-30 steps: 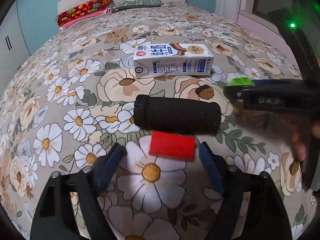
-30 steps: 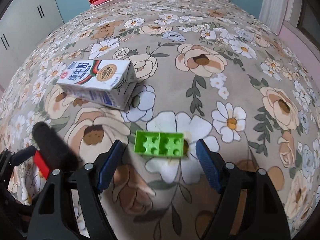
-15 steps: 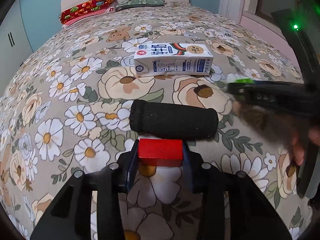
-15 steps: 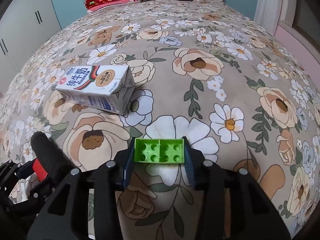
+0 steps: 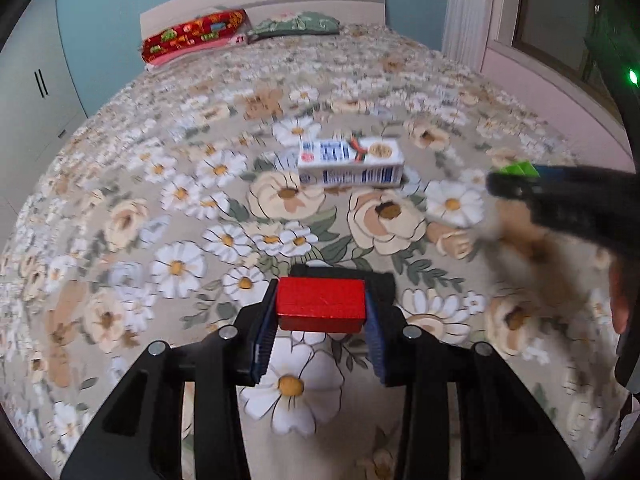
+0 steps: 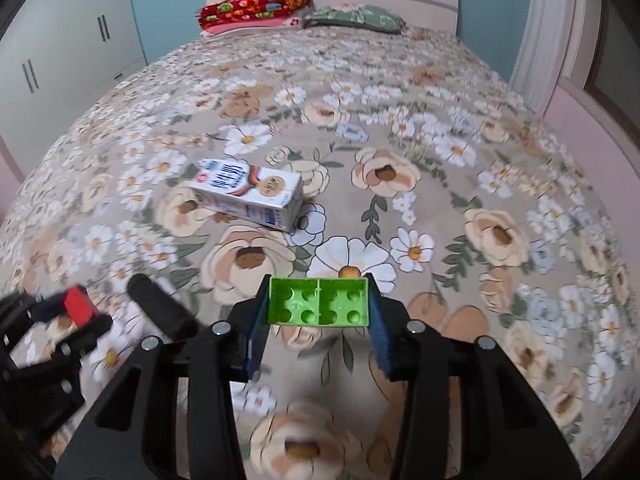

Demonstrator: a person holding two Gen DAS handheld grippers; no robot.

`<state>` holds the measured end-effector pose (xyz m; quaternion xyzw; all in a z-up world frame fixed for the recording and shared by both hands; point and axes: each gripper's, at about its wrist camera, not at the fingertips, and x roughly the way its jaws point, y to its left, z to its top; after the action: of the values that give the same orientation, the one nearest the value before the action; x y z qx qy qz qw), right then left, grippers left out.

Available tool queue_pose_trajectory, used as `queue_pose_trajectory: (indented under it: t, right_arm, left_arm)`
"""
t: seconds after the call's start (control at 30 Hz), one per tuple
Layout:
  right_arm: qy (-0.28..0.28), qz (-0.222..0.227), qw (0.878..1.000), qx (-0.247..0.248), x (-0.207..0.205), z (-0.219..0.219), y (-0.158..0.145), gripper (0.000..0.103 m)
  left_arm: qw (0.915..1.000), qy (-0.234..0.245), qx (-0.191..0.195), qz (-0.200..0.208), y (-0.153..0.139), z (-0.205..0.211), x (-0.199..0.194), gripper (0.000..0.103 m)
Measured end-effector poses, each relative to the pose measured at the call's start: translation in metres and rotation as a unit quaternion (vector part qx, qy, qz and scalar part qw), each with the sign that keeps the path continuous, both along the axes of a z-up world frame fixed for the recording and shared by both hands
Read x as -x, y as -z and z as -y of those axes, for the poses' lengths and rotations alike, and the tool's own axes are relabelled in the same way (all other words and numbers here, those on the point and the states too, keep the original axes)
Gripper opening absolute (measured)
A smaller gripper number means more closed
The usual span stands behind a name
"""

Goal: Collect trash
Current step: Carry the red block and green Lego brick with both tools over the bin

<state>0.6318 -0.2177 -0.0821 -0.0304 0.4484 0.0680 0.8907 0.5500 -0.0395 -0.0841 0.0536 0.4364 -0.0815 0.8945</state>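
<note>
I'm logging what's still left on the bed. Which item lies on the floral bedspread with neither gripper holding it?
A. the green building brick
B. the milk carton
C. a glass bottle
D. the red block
B: the milk carton lies on its side on the bedspread, while the right gripper clamps the green brick and the left gripper clamps the red block.

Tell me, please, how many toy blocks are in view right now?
2. The red block is clamped in the left gripper; the green block is clamped in the right gripper. Others may be hidden.
</note>
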Motion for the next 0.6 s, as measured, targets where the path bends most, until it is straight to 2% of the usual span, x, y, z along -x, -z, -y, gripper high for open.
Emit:
queue_pose_trajectory:
  t: [0.23,0.4,0.6]
  right_arm:
    - [-0.016,0.035,0.999,0.005,0.065,0.000,-0.068,0.045]
    - [-0.035,0.064,0.997,0.014,0.118,-0.006,-0.116,0.045]
    - [-0.062,0.103,0.993,0.017,0.190,-0.013,-0.173,0.045]
  left_arm:
    - [0.9994,-0.002,-0.003,0.034,-0.070,-0.005,0.052,0.042]
    - [0.9978,-0.003,-0.017,0.064,-0.112,-0.006,0.096,0.042]
    - [0.9959,-0.013,-0.013,0.089,-0.160,-0.009,0.146,0.042]
